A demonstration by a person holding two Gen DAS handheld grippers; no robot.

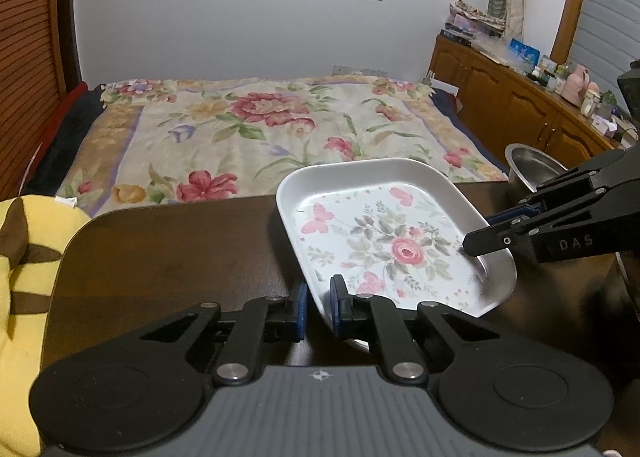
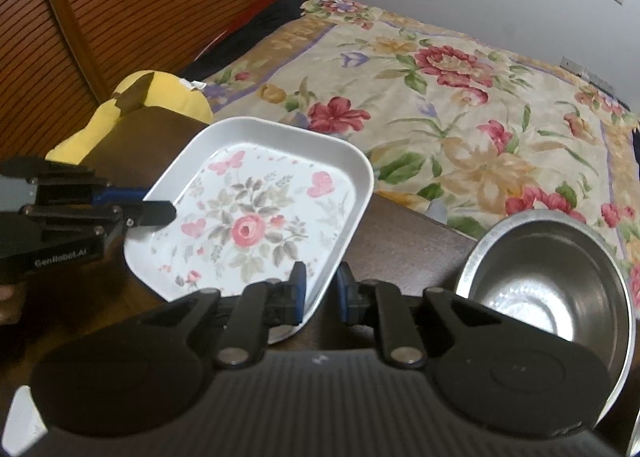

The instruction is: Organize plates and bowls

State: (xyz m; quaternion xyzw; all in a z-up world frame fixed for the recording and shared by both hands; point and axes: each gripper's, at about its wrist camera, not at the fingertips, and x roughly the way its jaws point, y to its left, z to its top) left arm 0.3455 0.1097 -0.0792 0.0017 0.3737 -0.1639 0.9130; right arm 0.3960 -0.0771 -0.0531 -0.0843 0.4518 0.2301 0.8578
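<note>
Both tools pinch opposite rims of the floral plate, the left tool and right tool each closed on an edge, sharing its weight above the bench, likely bound for the steel bowl nearby.

dark brown wooden table with rounded corners, glossy top, butted against the foot of the bed. on it: steel bowl just right of the right gripper, sitting flat near the far right edge; the floral tray is between both claws, far edge tilted up, and whether its near corner touches the top is unclear. yellow/brown cushion presses against the table's left edge, left of the left gripper, apparently beside it rather than on it.
</note>
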